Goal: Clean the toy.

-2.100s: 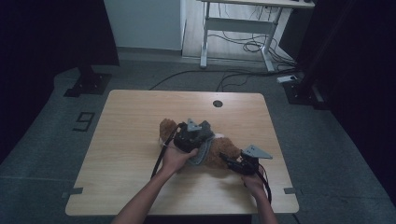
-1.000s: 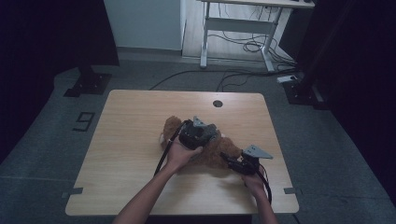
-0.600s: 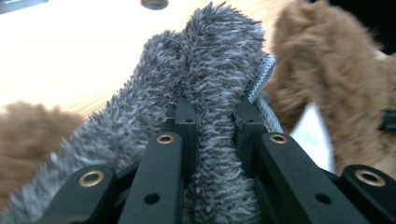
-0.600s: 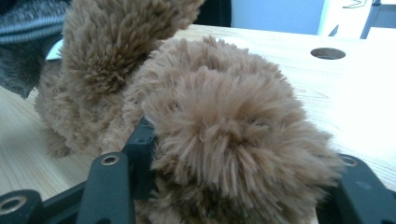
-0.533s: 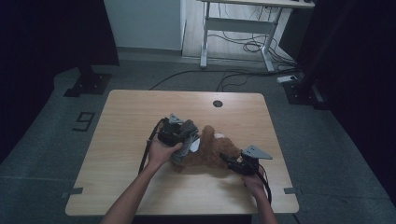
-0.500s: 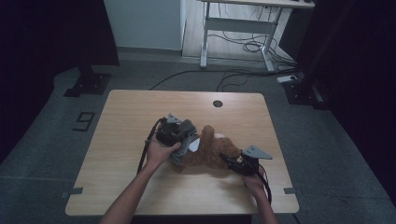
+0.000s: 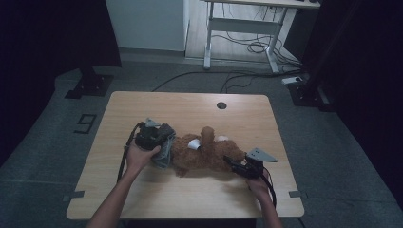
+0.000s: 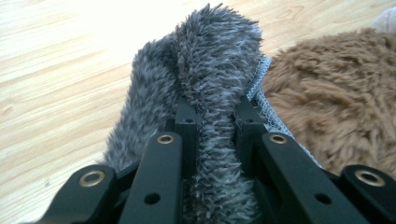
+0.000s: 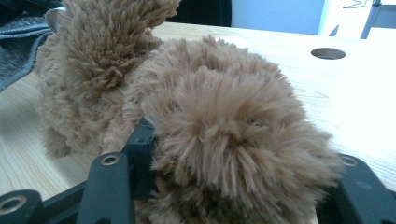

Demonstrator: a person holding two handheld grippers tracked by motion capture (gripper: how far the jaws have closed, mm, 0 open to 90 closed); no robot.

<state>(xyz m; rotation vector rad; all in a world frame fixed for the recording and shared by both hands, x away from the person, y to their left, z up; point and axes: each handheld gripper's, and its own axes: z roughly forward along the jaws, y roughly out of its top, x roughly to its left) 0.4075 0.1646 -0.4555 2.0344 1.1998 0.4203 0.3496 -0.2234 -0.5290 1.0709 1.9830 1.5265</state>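
Observation:
A brown plush bear (image 7: pixel 204 154) lies on its side in the middle of the wooden table (image 7: pixel 190 109). My left gripper (image 7: pixel 161 148) is at the bear's left end, shut on a fold of grey fuzzy cloth (image 7: pixel 165 156). In the left gripper view the cloth (image 8: pixel 210 70) stands pinched between the jaws of my left gripper (image 8: pixel 215 112), with brown fur (image 8: pixel 336 102) to its right. My right gripper (image 7: pixel 232 163) is at the bear's right end. In the right gripper view its jaws (image 9: pixel 233 158) clamp a rounded furry limb (image 9: pixel 233 121) of the bear.
A round cable hole (image 7: pixel 221 105) sits near the table's far edge. Bare wood lies on the left and far side of the bear. Beyond the table stand a white desk frame (image 7: pixel 237 28) and cables on the floor.
My left hand has carried the grey cloth leftward, from above the bear's middle to its left end. The right gripper has stayed put on the bear's limb.

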